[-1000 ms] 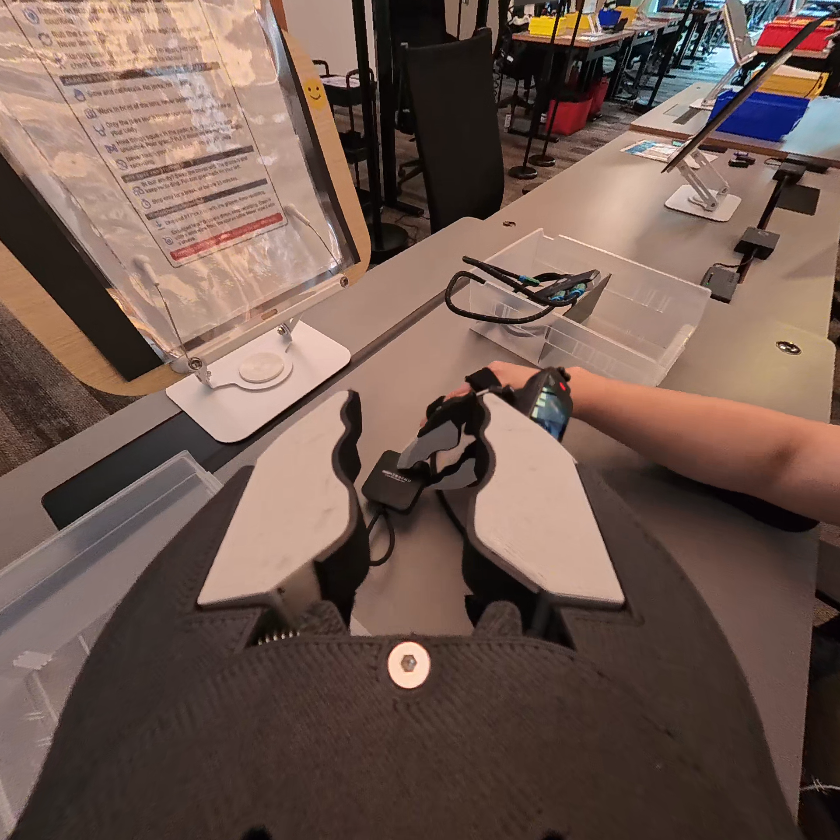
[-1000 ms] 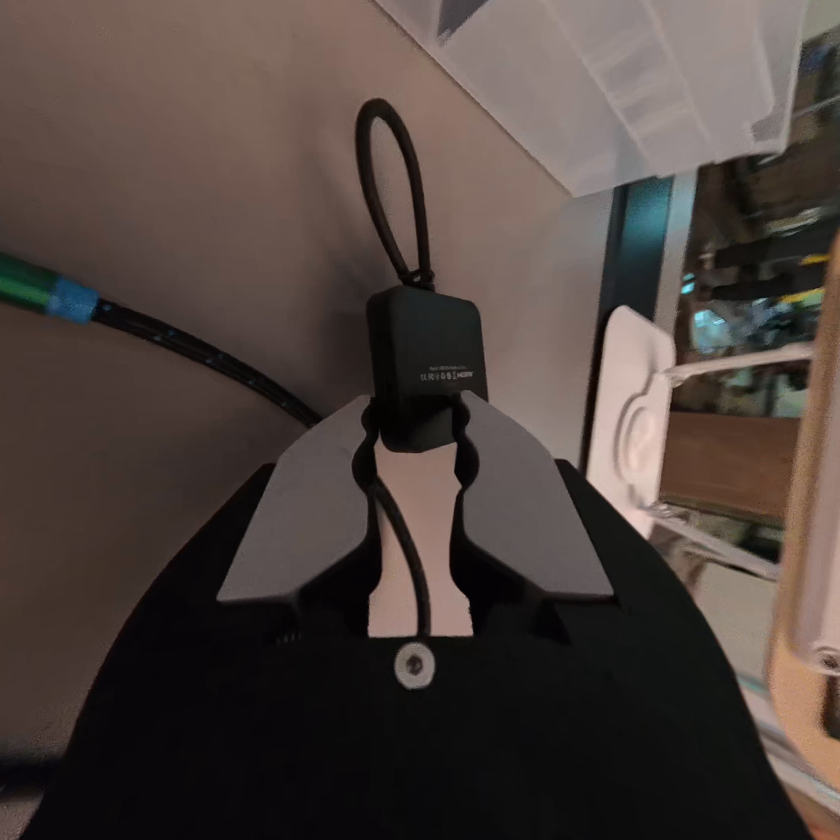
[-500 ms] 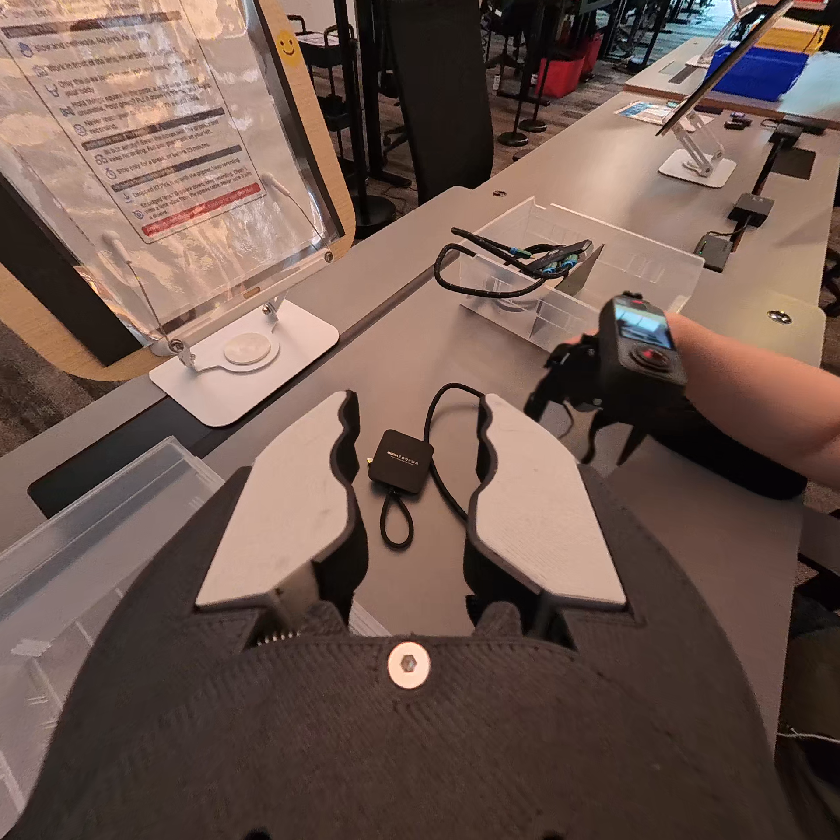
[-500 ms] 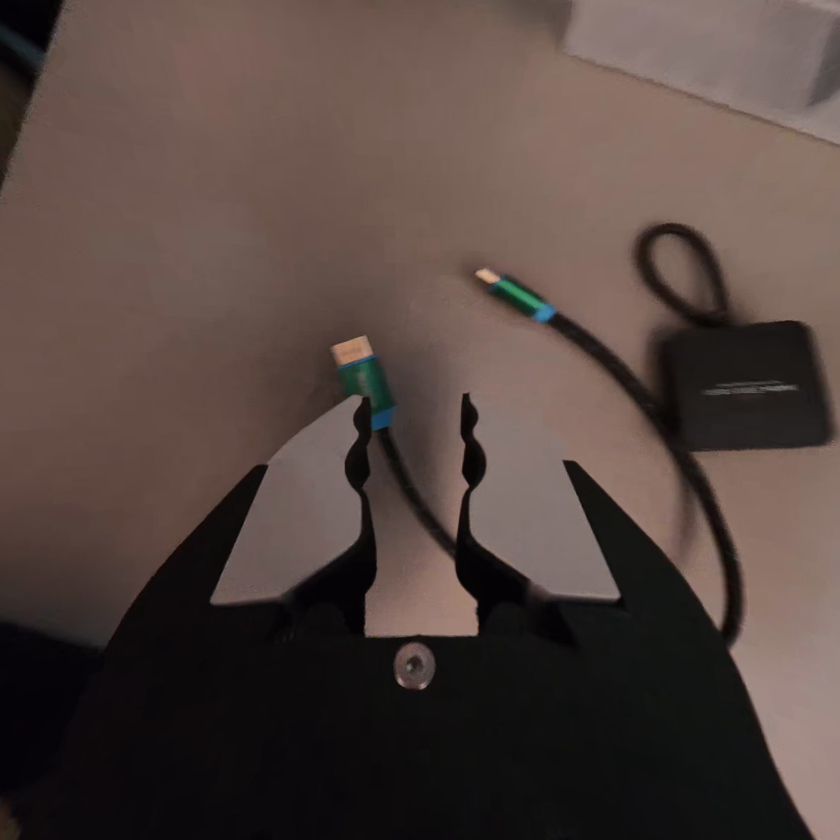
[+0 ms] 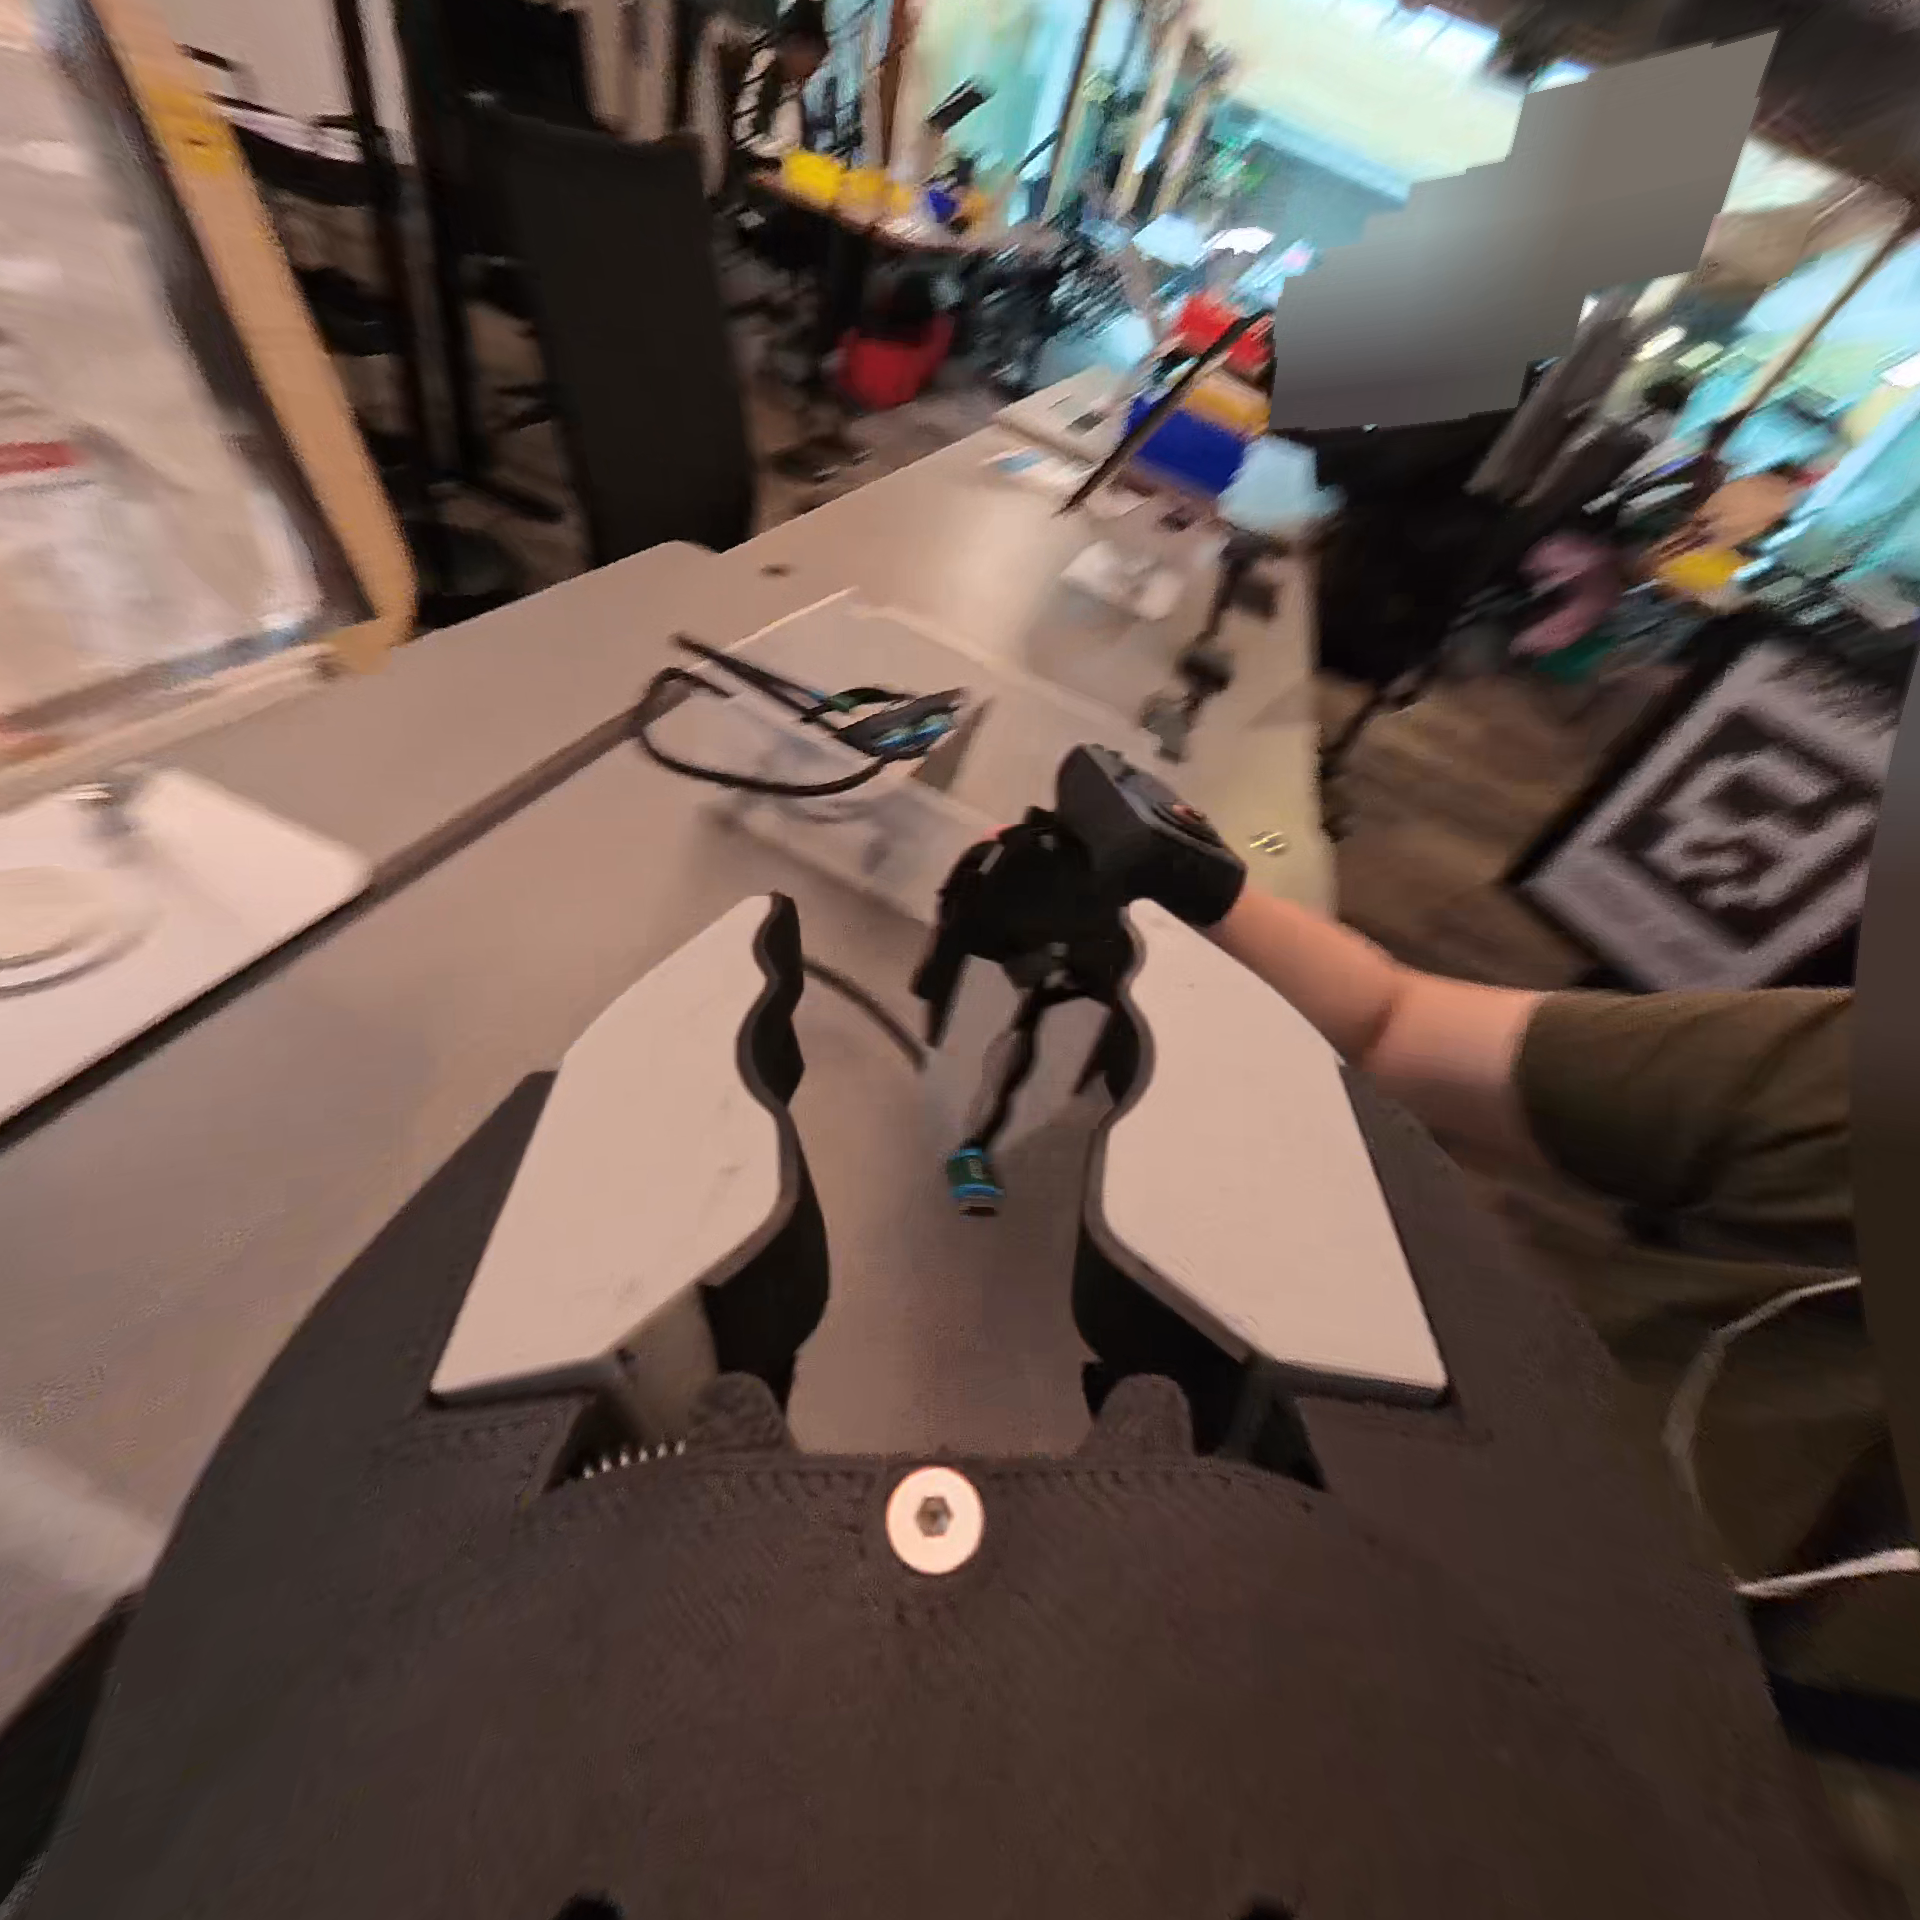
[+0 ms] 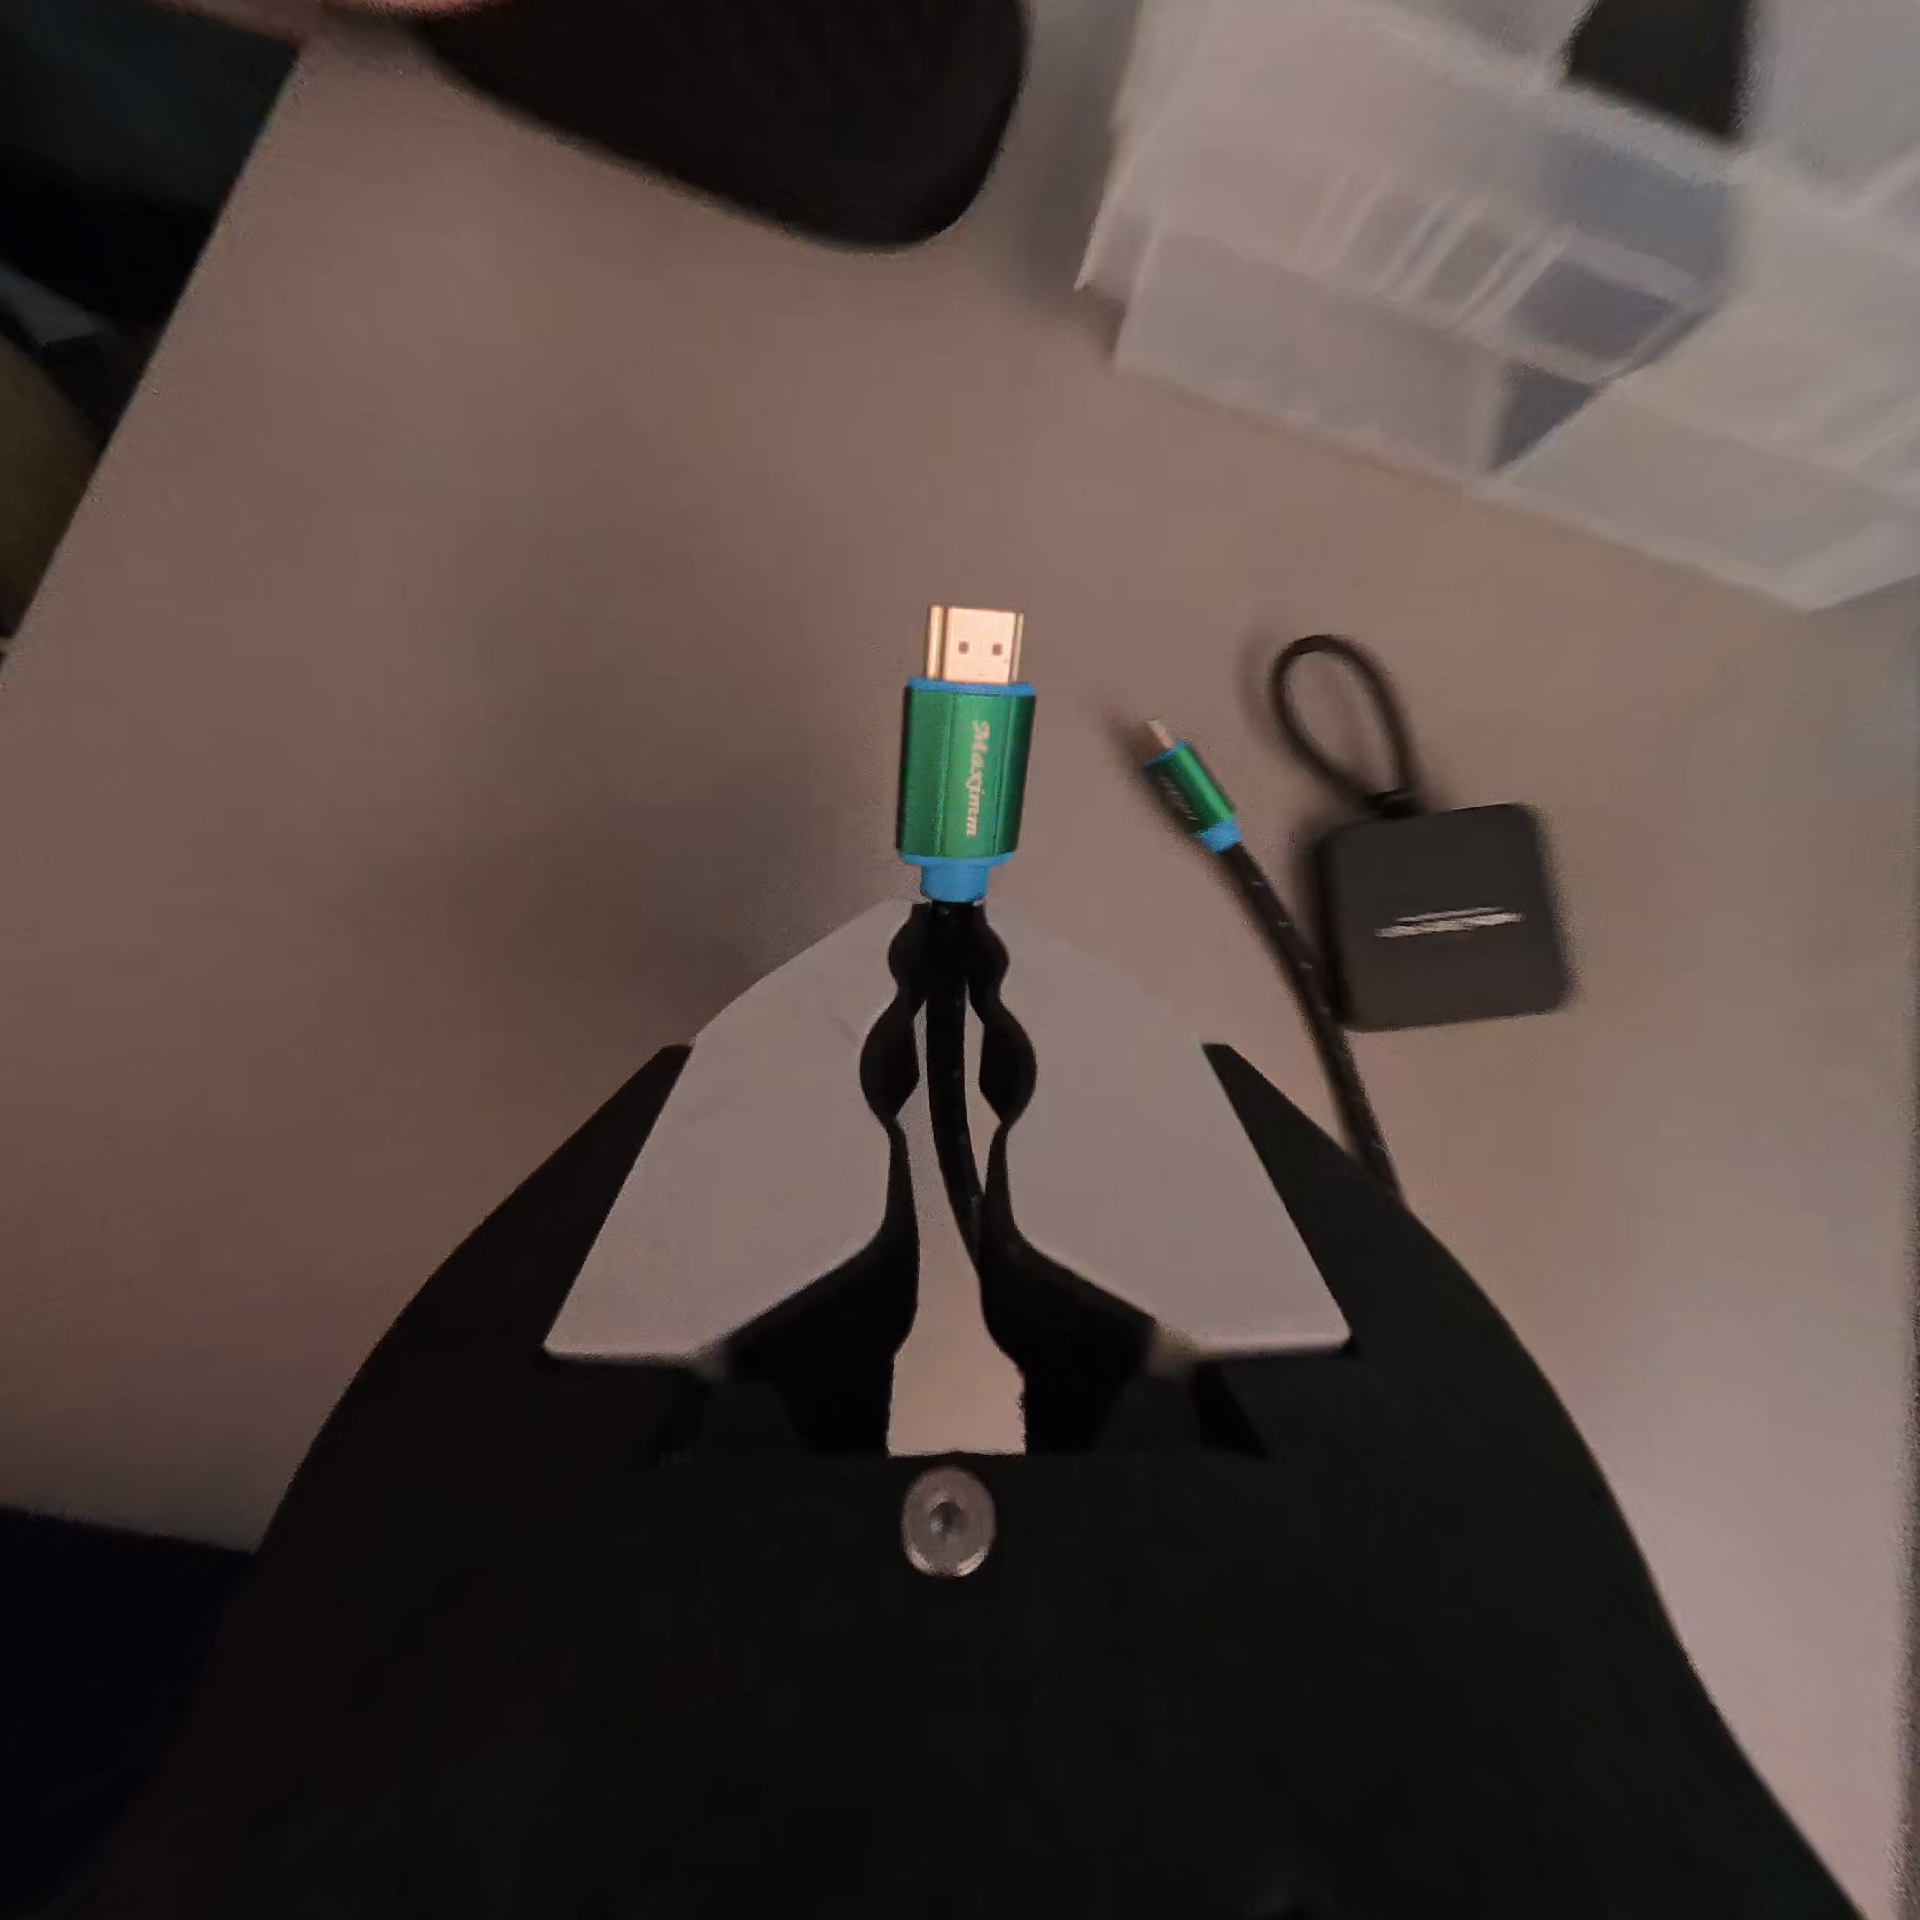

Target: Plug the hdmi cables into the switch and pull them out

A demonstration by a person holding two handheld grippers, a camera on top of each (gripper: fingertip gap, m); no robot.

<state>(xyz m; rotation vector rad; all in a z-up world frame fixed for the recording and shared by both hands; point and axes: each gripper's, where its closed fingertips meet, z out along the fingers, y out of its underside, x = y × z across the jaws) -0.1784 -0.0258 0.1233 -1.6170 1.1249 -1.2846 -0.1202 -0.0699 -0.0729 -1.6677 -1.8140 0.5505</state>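
Right claw (image 6: 948,920) grips one green HDMI plug's (image 6: 964,779) cable; second plug (image 6: 1193,795) beside one switch (image 6: 1444,914) on worktop (image 6: 520,623). Left claw (image 5: 961,925) open, empty.

Held plug: green HDMI plug (image 6: 964,769) juts just ahead of right gripper (image 6: 948,920) fingertips.
Second plug: smaller green plug (image 6: 1193,795) ahead-right, on grey counter (image 6: 520,623).
Switch: black square switch box (image 6: 1444,914) right of it.
Bin: clear plastic bin (image 6: 1507,239) beyond.

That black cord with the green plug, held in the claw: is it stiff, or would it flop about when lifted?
Probably fairly stiff over a short length: the green plug stands straight out past the right claw, which grips only the cord behind it. Longer stretches likely bend, since the other cord curves across the table. The braided-looking cover probably resists slipping.
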